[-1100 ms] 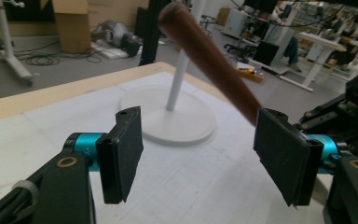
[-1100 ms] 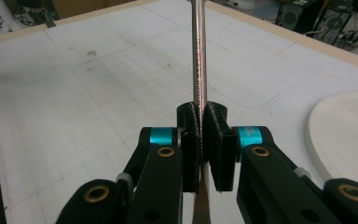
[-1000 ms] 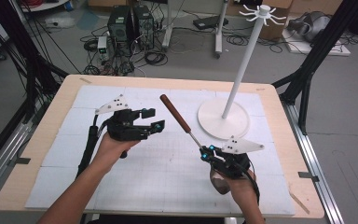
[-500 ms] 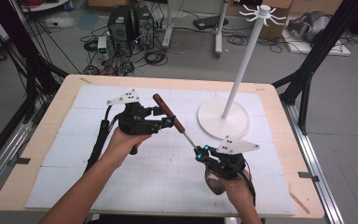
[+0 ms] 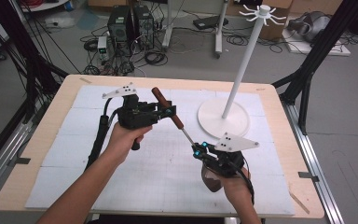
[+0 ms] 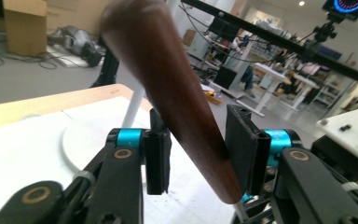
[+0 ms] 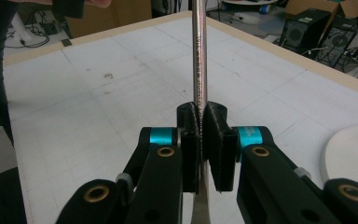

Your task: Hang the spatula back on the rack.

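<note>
The utensil [image 5: 175, 119], a long tool with a dark brown wooden handle [image 6: 172, 93] and a thin metal shaft [image 7: 198, 56], is held in the air above the tabletop [image 5: 42, 140], slanting from upper left to lower right in the high view. Compared with a second ago, the left hand-held gripper [image 5: 165, 112] has moved rightward from a spot well clear of the handle to the handle itself, and the handle end now lies nearer the middle of the tabletop. Its jaws have just been closing, with the handle between them.

In the left gripper view the handle passes diagonally between the two black jaws. The left pad lies against the wood; the right pad is at or just off its lower end, and contact there cannot be told.

The right hand-held gripper [image 5: 199, 150] is pressed together on the metal shaft near its lower end; in the right gripper view the shaft rises straight up from between the clamped pads. A brownish, translucent part of the utensil shows beneath this gripper in the high view.

Beyond the utensil, a white stand [image 5: 223, 116] with a round base and a tall pole rests on the right rear part of the tabletop.
</note>
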`<state>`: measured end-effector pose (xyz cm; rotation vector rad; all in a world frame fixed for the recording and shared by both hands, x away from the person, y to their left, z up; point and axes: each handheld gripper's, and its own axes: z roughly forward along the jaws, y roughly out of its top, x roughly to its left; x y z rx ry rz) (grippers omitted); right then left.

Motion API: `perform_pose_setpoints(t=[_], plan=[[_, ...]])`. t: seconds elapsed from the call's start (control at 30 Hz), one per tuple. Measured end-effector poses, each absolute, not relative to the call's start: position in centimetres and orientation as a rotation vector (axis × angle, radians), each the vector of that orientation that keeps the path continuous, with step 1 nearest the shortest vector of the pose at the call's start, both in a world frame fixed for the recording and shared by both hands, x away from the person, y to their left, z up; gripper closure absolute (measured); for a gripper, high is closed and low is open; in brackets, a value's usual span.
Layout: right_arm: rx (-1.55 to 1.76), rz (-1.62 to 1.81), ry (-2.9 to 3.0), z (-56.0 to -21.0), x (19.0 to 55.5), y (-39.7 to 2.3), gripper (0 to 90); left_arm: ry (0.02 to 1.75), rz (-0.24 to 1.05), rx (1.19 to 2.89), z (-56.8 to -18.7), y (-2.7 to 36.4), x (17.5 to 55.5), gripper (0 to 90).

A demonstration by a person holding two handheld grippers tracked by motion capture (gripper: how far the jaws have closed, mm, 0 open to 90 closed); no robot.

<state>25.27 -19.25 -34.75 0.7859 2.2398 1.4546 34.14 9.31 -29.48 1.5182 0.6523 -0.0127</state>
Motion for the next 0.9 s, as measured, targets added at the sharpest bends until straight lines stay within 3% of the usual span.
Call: perform_pose_setpoints(t=[0.43,0.9], plan=[[0.776,1.501,2.251,-34.0,25.4,-18.8,84.4,0.556,-0.079,1.47,-27.1,8.6,33.4,71.3],[0.749,1.63,2.256,-33.3,25.6,-18.7,83.5,0.441,-0.058,1.478,-25.1,8.1,32.5,72.8]])
